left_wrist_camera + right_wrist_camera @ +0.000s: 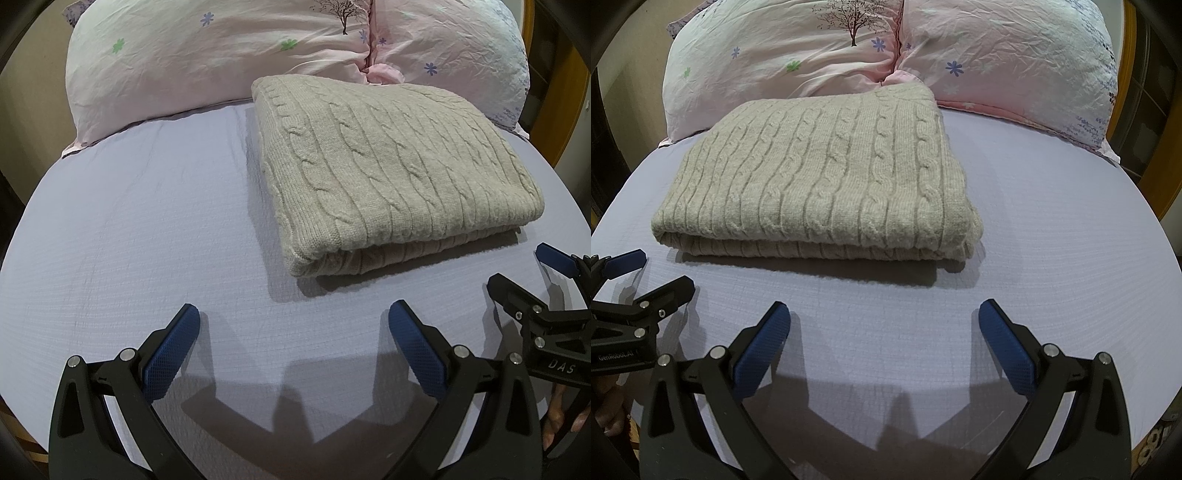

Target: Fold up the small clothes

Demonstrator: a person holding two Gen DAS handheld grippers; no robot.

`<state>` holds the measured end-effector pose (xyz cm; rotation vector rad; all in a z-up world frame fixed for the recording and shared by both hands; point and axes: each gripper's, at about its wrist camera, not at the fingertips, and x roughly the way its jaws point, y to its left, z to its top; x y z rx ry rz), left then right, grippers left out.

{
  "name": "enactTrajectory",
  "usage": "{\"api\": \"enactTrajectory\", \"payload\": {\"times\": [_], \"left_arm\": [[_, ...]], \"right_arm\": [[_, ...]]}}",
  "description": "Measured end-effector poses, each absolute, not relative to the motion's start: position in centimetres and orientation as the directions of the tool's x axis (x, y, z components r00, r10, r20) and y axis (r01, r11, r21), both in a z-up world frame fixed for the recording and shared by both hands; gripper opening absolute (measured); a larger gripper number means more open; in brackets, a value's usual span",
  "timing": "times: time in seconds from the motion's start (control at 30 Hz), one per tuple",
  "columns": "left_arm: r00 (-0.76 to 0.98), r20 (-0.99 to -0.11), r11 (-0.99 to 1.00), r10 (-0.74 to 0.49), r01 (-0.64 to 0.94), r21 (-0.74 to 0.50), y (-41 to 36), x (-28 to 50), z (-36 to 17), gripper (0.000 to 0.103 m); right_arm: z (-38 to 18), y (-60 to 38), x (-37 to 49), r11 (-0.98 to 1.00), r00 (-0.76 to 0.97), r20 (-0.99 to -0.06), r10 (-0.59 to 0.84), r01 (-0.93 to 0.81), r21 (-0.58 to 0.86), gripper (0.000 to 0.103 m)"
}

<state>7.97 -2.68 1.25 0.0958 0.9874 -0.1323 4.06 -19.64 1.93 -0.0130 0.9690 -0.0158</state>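
Note:
A beige cable-knit sweater [388,173] lies folded in a thick rectangle on the lilac bed sheet [129,221]; in the right wrist view it [820,177] sits left of centre. My left gripper [293,314] is open and empty, a short way in front of the sweater's near left corner. My right gripper [884,314] is open and empty, in front of the sweater's near right edge. The right gripper also shows at the right edge of the left wrist view [524,273], and the left gripper at the left edge of the right wrist view [661,273].
Two pink flowered pillows [221,59] [1015,62] lie at the head of the bed, right behind the sweater. A wooden bed frame [1167,177] shows at the right. The sheet [1052,221] stretches out flat to either side of the sweater.

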Motion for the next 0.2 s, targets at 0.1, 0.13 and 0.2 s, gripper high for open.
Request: {"api": "enactTrajectory", "payload": {"times": [0.1,0.13,0.2], "left_arm": [[0.548,-0.833,0.987,-0.07,0.159,0.022,-2.61,7.95,1.21,0.102],[0.549,-0.833,0.987,-0.07,0.159,0.022,-2.59,7.94,1.2,0.102],[0.551,-0.832,0.987,-0.07,0.159,0.022,-2.55,7.86,1.17,0.102]], "right_arm": [[1.96,-19.59,4.13,1.0,0.566,-0.824,-0.019,0.008,-0.018,0.101],[1.96,-19.58,4.13,1.0,0.566,-0.824,-0.019,0.008,-0.018,0.101],[1.94,-19.6,4.11,1.0,0.566,-0.824,-0.019,0.008,-0.018,0.101]]}}
